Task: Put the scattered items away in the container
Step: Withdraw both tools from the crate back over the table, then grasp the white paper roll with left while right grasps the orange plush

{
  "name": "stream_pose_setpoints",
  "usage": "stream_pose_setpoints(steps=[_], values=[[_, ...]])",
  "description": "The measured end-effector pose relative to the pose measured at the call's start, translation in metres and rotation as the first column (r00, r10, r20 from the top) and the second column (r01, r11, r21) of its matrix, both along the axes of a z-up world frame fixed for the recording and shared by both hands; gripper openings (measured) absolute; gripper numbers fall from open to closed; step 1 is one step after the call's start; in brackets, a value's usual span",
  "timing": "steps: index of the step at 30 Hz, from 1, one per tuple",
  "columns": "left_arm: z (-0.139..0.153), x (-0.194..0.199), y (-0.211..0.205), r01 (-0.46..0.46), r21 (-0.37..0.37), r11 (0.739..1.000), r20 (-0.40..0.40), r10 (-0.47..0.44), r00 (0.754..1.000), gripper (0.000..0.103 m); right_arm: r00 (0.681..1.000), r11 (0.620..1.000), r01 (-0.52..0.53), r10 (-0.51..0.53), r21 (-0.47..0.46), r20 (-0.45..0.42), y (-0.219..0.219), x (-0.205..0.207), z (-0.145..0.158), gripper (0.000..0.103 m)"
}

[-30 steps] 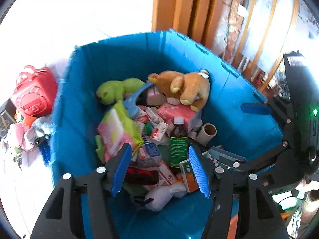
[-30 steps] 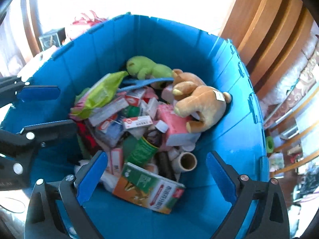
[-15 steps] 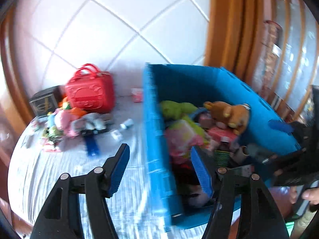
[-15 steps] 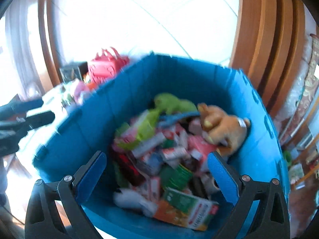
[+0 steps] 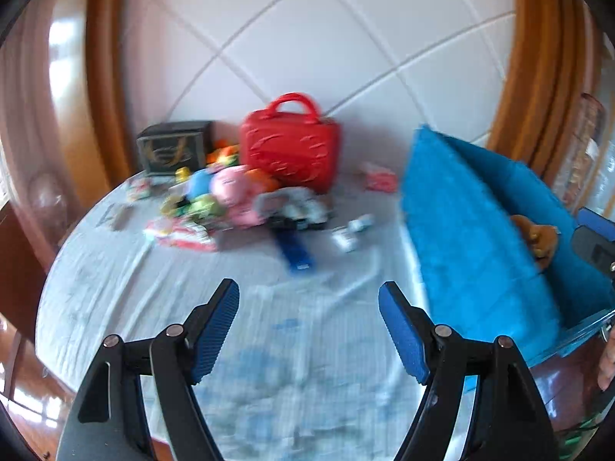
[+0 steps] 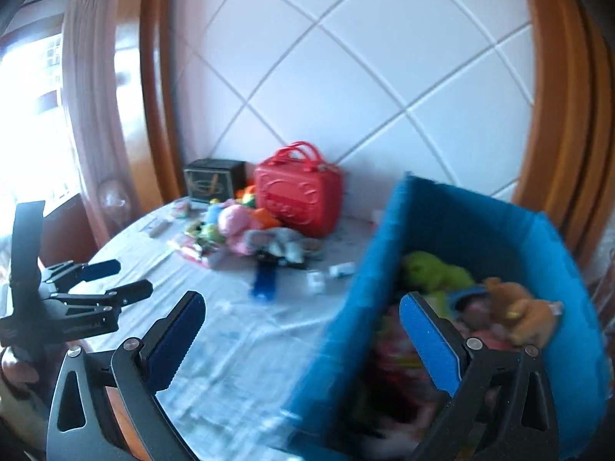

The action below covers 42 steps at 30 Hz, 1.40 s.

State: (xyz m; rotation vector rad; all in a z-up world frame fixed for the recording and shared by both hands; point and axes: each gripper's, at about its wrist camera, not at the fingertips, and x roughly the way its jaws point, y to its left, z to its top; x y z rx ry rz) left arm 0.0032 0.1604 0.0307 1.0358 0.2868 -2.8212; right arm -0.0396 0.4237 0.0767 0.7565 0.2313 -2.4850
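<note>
A blue container (image 5: pixel 480 230) (image 6: pixel 346 326) stands on the right of the table, holding a brown teddy bear (image 6: pixel 515 303), a green plush (image 6: pixel 434 272) and blurred packets. The scattered items (image 5: pixel 215 199) (image 6: pixel 238 226), plush toys and packets, lie in a pile at the far side, in front of a red case (image 5: pixel 292 150) (image 6: pixel 298 199). A blue flat item (image 5: pixel 296 253) and small white boxes (image 5: pixel 349 230) lie nearer. My left gripper (image 5: pixel 307 288) (image 6: pixel 130 276) hangs open and empty over the cloth. My right gripper (image 6: pixel 301 299) is open and empty, astride the container's near wall.
A white cloth (image 5: pixel 153 288) covers the round table. A black box (image 5: pixel 173 150) sits behind the pile at the back left. A tiled wall with wooden frames rises behind, and a curtained window (image 6: pixel 77 115) is at the left.
Both grippers have swung left, out of the container and toward the table. The left jaws have widened. The views are blurred by the motion.
</note>
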Motion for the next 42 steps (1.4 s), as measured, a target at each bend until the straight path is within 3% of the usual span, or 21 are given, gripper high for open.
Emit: stream_pose_setpoints(steps=[8,16,31,37,42], values=[[-0.024,0.024,-0.132,-0.056,-0.023,0.998,0.031,0.057,0.998,0.075,0.994,0.999,0.005,-0.002,-0.031,0.106,-0.121,-0.001,-0.036,0.103],[-0.048,0.003,-0.194,-0.089,0.03,0.996,0.081,0.086,0.993,0.075,0.972,0.999,0.032,-0.041,0.045,0.232,-0.173,-0.031,-0.077,0.103],[-0.061,-0.086,-0.278,-0.211,0.013,0.977,0.145,0.207,0.968,0.075,0.954,0.999,-0.004,-0.008,0.039,0.298,-0.242,-0.159,-0.115,0.103],[-0.071,-0.138,-0.328,-0.169,0.046,0.985,0.157,0.16,0.974,0.075,0.949,0.999,0.019,-0.032,0.045,0.314,-0.283,-0.19,-0.123,0.103],[-0.081,-0.197,-0.381,-0.106,0.055,0.993,0.159,0.096,0.983,0.075,0.943,0.994,0.098,-0.108,0.048,0.314,-0.323,-0.232,-0.126,0.103]])
